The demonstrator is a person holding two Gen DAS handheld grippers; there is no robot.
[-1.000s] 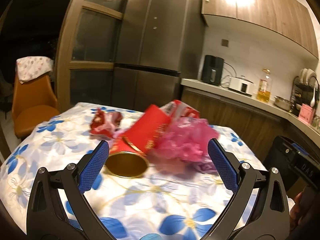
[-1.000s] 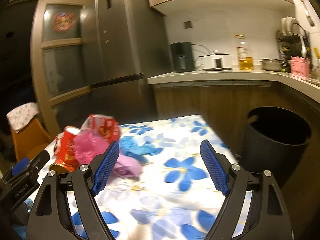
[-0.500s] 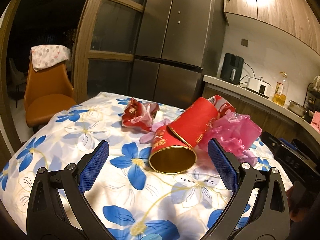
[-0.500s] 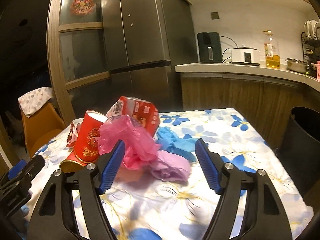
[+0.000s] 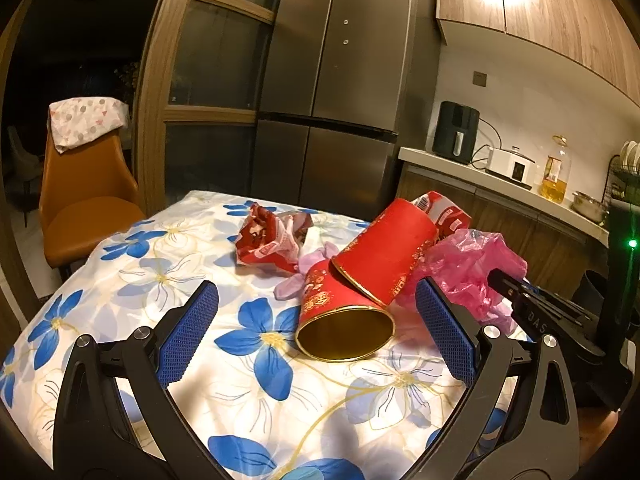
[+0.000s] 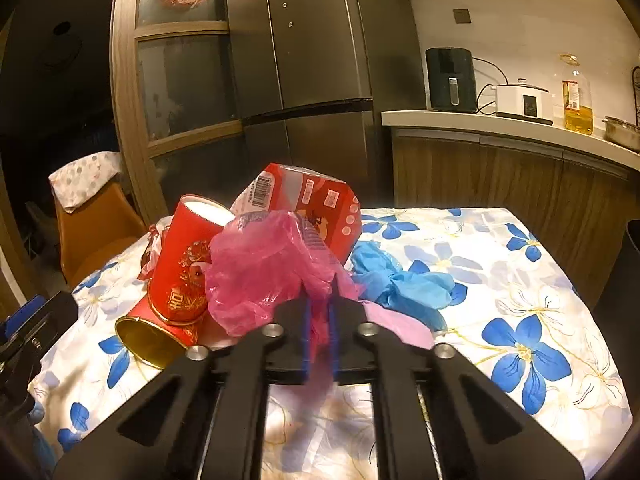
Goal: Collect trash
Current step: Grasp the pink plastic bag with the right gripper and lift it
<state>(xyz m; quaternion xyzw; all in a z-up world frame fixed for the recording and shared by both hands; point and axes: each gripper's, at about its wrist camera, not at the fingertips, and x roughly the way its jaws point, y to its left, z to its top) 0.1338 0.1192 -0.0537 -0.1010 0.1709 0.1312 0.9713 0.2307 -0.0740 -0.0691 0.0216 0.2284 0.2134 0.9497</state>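
The pink plastic bag (image 6: 260,276) lies crumpled in the middle of the trash pile on the bench (image 6: 540,320), and the right gripper (image 6: 319,334) is clamped on its near edge, blue pads almost together with pink film pinched between them. Just left of the bag two red paper cups (image 6: 180,276) lie on their sides, one tucked into the other, the gold inside of the lower cup facing the near edge. Behind the bag a red carton (image 6: 308,204) with a barcode leans tilted. To the right, touching the bag, sits a bunched blue glove (image 6: 404,284), and a pale purple glove (image 6: 400,328) lies just in front of it. A crumpled red wrapper (image 5: 272,236) rests further back, beside the cups. The left gripper (image 5: 316,336) hovers low over the flowered cloth with its jaws wide apart and nothing between the pads, the lower cup's mouth in line with the gap. An orange chair (image 5: 84,196) stands beyond the bench, a fridge (image 5: 336,80) behind it
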